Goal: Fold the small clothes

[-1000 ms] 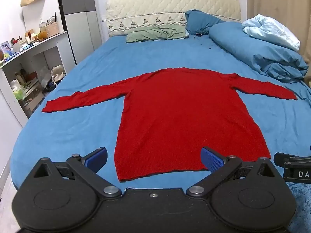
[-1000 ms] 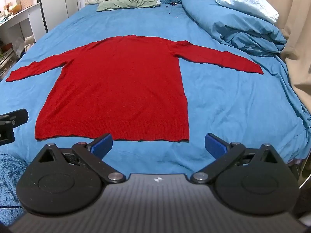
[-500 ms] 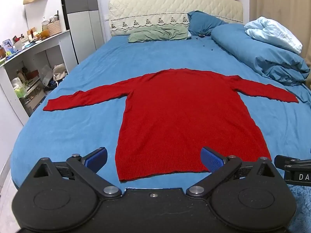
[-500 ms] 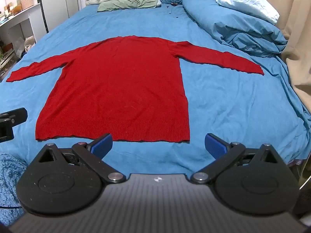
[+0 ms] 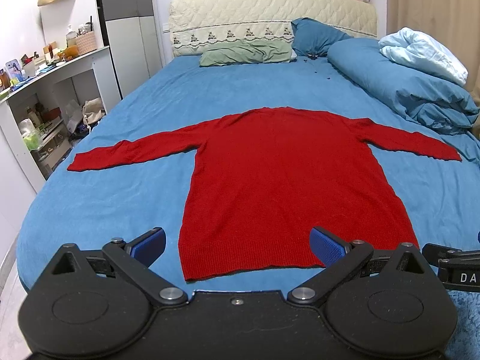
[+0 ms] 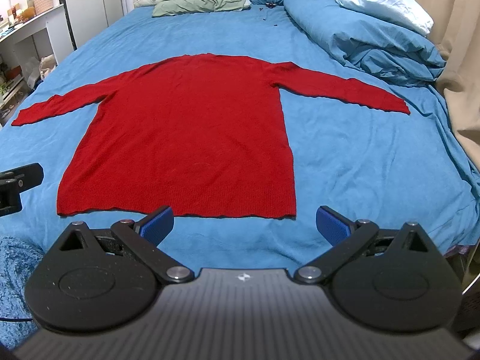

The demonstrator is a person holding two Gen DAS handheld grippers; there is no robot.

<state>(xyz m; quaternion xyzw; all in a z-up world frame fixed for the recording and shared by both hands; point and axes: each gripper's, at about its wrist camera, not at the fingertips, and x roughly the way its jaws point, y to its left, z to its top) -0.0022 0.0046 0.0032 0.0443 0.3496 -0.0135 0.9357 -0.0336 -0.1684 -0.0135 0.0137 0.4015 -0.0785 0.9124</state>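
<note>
A red sweater (image 5: 285, 180) lies flat on the bed (image 5: 120, 204), sleeves spread toward both side edges, hem at the near edge; the left gripper (image 5: 237, 244) hovers over the hem, jaws wide apart, holding nothing; the right gripper (image 6: 244, 222) hangs just short of the hem, likewise spread and empty.

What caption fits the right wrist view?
Open right hand-held gripper hovers before a red sweater spread flat on a blue bed.
</note>
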